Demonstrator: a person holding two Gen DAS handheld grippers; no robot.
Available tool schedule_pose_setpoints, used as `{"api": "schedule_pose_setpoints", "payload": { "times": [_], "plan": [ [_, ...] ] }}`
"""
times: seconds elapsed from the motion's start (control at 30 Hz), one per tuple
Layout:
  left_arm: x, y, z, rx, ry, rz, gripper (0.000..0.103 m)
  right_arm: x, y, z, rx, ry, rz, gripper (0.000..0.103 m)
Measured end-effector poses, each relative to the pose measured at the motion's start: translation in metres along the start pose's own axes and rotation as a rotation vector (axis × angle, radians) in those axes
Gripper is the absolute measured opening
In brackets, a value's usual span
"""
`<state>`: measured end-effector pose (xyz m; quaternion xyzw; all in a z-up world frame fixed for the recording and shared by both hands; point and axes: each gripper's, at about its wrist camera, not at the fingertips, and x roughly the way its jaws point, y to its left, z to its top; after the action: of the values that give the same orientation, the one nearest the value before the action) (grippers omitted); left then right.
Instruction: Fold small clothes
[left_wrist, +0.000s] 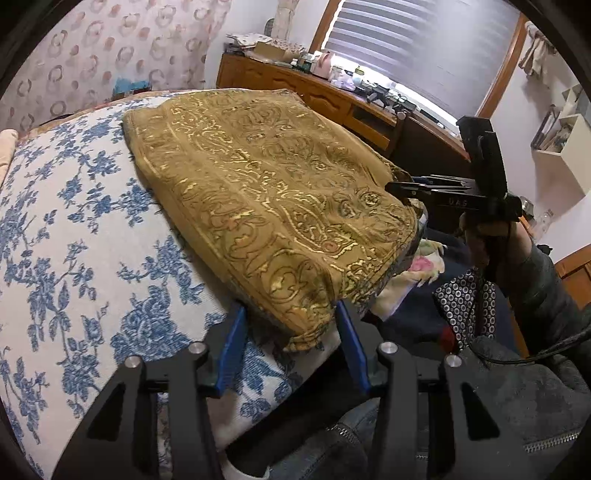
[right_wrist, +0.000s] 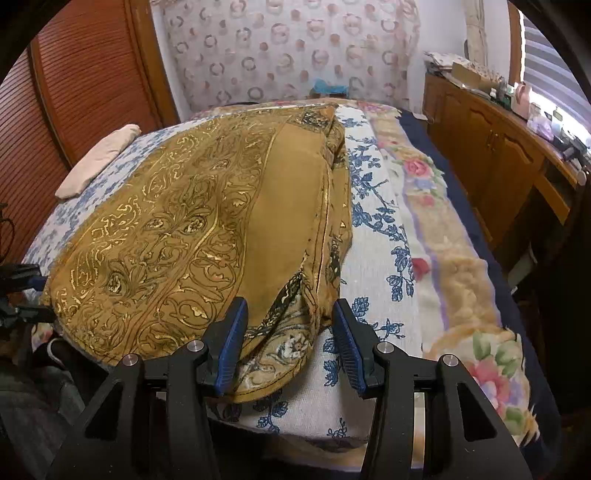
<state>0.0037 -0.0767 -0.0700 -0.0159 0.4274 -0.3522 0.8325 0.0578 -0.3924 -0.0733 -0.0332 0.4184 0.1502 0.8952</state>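
Mustard-gold patterned garment (left_wrist: 266, 206) lies folded flat on the bed, filling the centre of both views.

Left claw (left_wrist: 291, 347): jaws spread wide, blue pads on either side of the garment's near corner at lower centre of the left wrist view. No grip on the cloth is evident.

Right claw (right_wrist: 288, 347): jaws likewise spread, straddling the near folded edge at lower centre of the right wrist view. Whether the left pad touches the cloth cannot be told. In the left wrist view this claw (left_wrist: 406, 190) appears at right of frame, at the garment's far corner.

Beneath the garment: white bedspread with blue flowers (right_wrist: 373, 236). Right of that in the right wrist view, a floral blanket (right_wrist: 454, 258). A pale folded cloth (right_wrist: 99, 158) sits well apart at upper left. A wooden dresser (right_wrist: 495, 147) stands at upper right.
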Motion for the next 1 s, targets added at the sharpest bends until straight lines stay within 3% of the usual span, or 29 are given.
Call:
{"api": "schedule_pose_setpoints", "payload": {
  "times": [0.1, 0.2, 0.37, 0.5, 0.7, 1.0],
  "plan": [
    [-0.004, -0.005, 0.005, 0.014, -0.023, 0.002, 0.015, -0.005, 0.003, 0.001, -0.017, -0.019, -0.014, 0.049],
    [-0.014, -0.007, 0.017, 0.018, -0.062, -0.006, 0.010, -0.016, 0.008, 0.004, -0.036, -0.055, -0.025, 0.054],
    [-0.031, -0.009, 0.046, 0.029, -0.136, -0.027, 0.010, -0.042, 0.027, 0.014, -0.083, -0.134, 0.009, 0.062],
    [-0.036, -0.012, 0.073, 0.055, -0.183, -0.008, 0.009, -0.046, 0.052, 0.019, -0.131, -0.134, 0.089, 0.064],
    [-0.021, -0.007, 0.108, 0.055, -0.193, -0.003, 0.009, -0.042, 0.076, 0.018, -0.163, -0.121, 0.161, 0.064],
    [-0.005, 0.009, 0.133, 0.007, -0.205, 0.012, 0.009, -0.041, 0.085, 0.011, -0.191, -0.106, 0.170, 0.065]
  ]
}}
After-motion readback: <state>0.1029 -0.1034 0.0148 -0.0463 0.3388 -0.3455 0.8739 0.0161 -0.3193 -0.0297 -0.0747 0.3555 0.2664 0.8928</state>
